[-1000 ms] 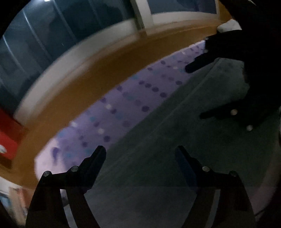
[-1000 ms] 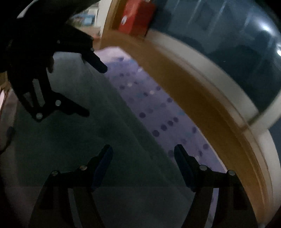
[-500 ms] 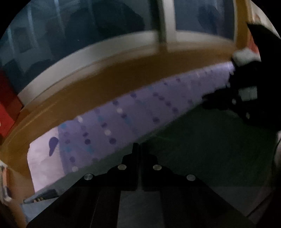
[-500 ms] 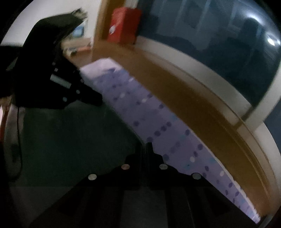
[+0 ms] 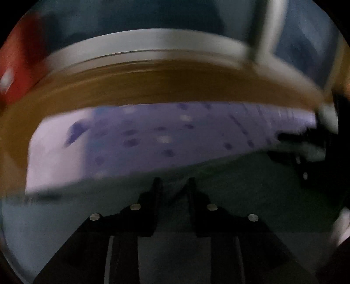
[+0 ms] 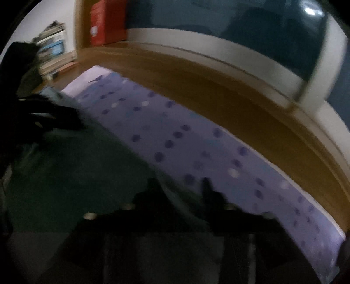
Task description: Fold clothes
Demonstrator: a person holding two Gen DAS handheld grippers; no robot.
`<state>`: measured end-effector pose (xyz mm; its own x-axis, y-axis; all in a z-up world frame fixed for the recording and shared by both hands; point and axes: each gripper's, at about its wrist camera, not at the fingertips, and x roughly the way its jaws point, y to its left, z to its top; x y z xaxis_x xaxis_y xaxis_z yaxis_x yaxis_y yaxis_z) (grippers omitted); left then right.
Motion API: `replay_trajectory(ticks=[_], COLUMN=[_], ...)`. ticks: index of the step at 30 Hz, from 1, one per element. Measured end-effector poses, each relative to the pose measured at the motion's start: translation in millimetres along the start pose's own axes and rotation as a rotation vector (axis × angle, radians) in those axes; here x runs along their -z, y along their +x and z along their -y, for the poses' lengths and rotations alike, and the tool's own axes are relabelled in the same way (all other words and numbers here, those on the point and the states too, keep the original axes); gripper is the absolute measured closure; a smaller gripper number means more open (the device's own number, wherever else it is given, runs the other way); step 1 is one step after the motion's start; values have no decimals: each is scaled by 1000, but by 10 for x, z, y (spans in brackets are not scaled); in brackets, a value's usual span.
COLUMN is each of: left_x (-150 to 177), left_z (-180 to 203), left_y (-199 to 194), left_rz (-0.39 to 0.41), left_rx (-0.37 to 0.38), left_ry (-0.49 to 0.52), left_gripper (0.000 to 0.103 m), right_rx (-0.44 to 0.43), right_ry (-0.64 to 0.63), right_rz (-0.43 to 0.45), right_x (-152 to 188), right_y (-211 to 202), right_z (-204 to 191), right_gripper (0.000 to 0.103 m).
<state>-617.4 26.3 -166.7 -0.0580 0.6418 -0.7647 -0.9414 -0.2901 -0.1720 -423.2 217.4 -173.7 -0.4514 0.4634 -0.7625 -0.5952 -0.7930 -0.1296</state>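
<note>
Two black hand-held grippers, left gripper [image 5: 172, 181] and right gripper [image 6: 179, 182], are opening with jaws apart; whether cloth still sits between them we cannot tell. One dark green fabric garment [image 6: 72, 170] lies near, on one lilac dotted sheet [image 6: 175, 135]. We judge a fold just released; next, regrasp a free edge. Far: one brown wooden floor [image 5: 153, 87].

both views dim and underexposed, heavy motion blur, fisheye bending and black vignette at edges, small lamp glare [image 6: 311, 10] on dark window, foreground fingers [image 5: 155, 190] near-black
</note>
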Motion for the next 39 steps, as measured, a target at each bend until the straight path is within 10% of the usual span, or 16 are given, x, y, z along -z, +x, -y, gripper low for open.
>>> replay_trajectory(ticks=[3, 6, 13, 24, 27, 32, 37, 39], left_x=[56, 26, -127, -75, 7, -155, -124, -103], left_z=[-603, -1001, -1352, -866, -614, -575, -475, -424], left_y=[-258, -228, 18, -31, 149, 378, 408, 368], left_rz=[36, -29, -176, -149, -250, -366, -406, -381], left_rx=[-99, -325, -131, -41, -34, 24, 68, 58], left_ry=[-163, -100, 16, 392, 583, 615, 664, 678], left_gripper=[69, 69, 44, 44, 43, 42, 96, 100], right_rx=[-26, -63, -73, -9, 9, 98, 125, 140], right_ry=[88, 168, 94, 210, 310, 419, 486, 502], right_rz=[31, 35, -14, -27, -37, -13, 18, 26], right_x=[107, 243, 177, 433, 608, 807, 933, 985], right_y=[-256, -391, -281, -573, -650, -783, -913, -964], right_z=[92, 119, -199, -196, -26, 132, 170, 182], right_gripper=[50, 50, 50, 50, 50, 50, 50, 50])
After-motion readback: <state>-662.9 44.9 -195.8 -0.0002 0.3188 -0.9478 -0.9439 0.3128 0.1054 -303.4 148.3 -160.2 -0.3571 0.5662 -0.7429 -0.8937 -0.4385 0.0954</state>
